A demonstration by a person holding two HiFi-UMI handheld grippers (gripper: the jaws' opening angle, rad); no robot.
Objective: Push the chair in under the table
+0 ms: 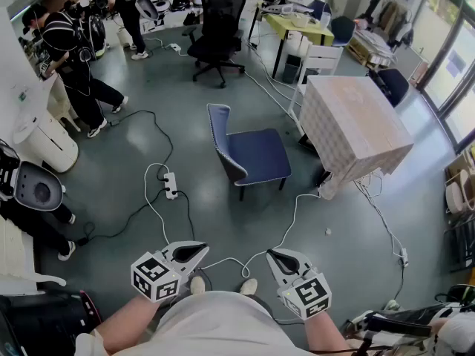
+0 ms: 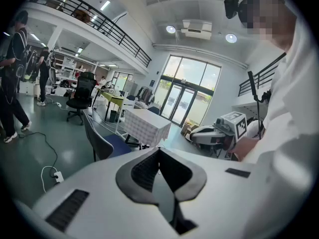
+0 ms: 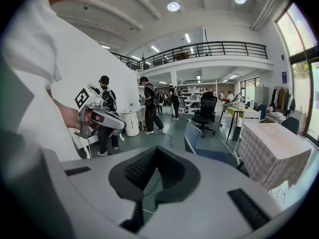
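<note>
A blue chair [image 1: 252,154] stands on the grey floor, pulled out to the left of a small table [image 1: 356,124] covered with a checked cloth. Its seat faces the table. Both grippers are held low near my body, well short of the chair. My left gripper [image 1: 196,251] is shut with nothing in it, and so is my right gripper [image 1: 277,256]. In the left gripper view the chair [image 2: 102,144] and table [image 2: 145,126] lie beyond the closed tips [image 2: 159,149]. The right gripper view shows the chair [image 3: 200,144] and table [image 3: 274,151] past its closed tips [image 3: 156,149].
A white power strip [image 1: 171,185] and several cables trail across the floor between me and the chair. A black office chair [image 1: 219,24] stands further back, a person [image 1: 74,58] at the left, a white bin [image 1: 44,139] nearby, and a white chair [image 1: 319,61] behind the table.
</note>
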